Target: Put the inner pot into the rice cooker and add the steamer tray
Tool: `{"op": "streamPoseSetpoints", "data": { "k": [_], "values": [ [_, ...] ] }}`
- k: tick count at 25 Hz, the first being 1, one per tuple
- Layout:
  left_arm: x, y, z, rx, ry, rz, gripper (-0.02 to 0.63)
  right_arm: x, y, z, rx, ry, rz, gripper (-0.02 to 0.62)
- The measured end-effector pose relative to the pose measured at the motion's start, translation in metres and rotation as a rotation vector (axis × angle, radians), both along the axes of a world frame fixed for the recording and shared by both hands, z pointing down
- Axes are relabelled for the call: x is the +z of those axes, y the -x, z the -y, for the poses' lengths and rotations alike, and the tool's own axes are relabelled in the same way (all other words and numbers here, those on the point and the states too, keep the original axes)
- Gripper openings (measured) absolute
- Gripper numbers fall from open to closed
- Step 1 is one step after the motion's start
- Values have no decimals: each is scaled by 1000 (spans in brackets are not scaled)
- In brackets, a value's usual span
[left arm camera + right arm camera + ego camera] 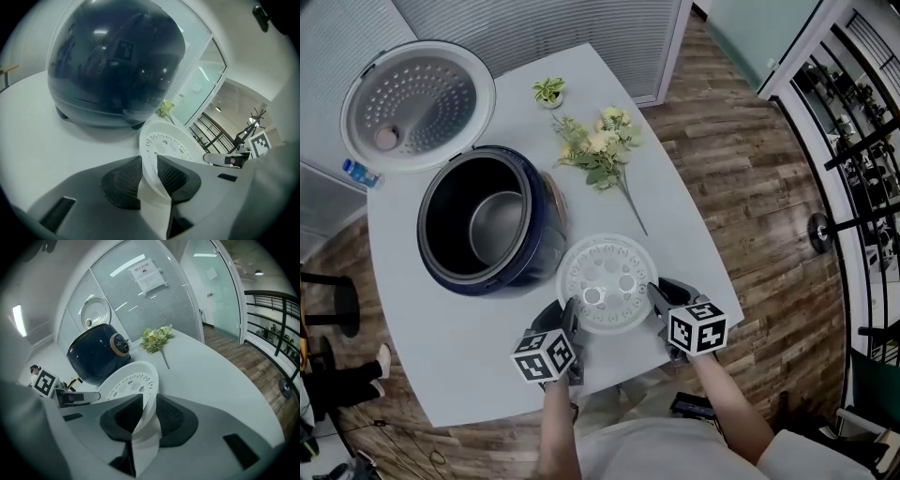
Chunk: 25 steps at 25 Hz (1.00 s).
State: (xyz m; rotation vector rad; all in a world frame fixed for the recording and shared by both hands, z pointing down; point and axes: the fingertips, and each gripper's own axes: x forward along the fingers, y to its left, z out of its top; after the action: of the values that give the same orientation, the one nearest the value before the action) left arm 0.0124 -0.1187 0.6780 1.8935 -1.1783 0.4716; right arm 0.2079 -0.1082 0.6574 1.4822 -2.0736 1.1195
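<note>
The white perforated steamer tray (605,281) sits on the table in front of the navy rice cooker (542,246), just to its right. The cooker's lid (417,103) stands open, and the metal inner pot (497,225) is inside it. My left gripper (572,314) is shut on the tray's left rim, and my right gripper (656,300) on its right rim. In the left gripper view the tray's rim (171,143) runs between the pads (125,177), with the cooker (117,65) close ahead. In the right gripper view the rim (129,380) is pinched between the pads (169,414).
A spray of artificial flowers (600,150) lies behind the tray, with a small potted plant (548,91) beyond it. A bottle (361,173) lies at the left edge of the grey table (694,253). Wooden floor surrounds the table.
</note>
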Motion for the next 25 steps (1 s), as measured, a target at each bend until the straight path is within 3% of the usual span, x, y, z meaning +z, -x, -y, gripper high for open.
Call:
{"op": "streamPoseSetpoints", "data": {
  "k": [13, 25],
  "values": [
    [-11, -7, -7, 42, 0, 20, 102, -8, -7, -11, 17, 15, -16, 96],
    [-41, -22, -11, 83, -38, -3, 101, -37, -22, -23, 56, -29, -25, 95]
  ]
}}
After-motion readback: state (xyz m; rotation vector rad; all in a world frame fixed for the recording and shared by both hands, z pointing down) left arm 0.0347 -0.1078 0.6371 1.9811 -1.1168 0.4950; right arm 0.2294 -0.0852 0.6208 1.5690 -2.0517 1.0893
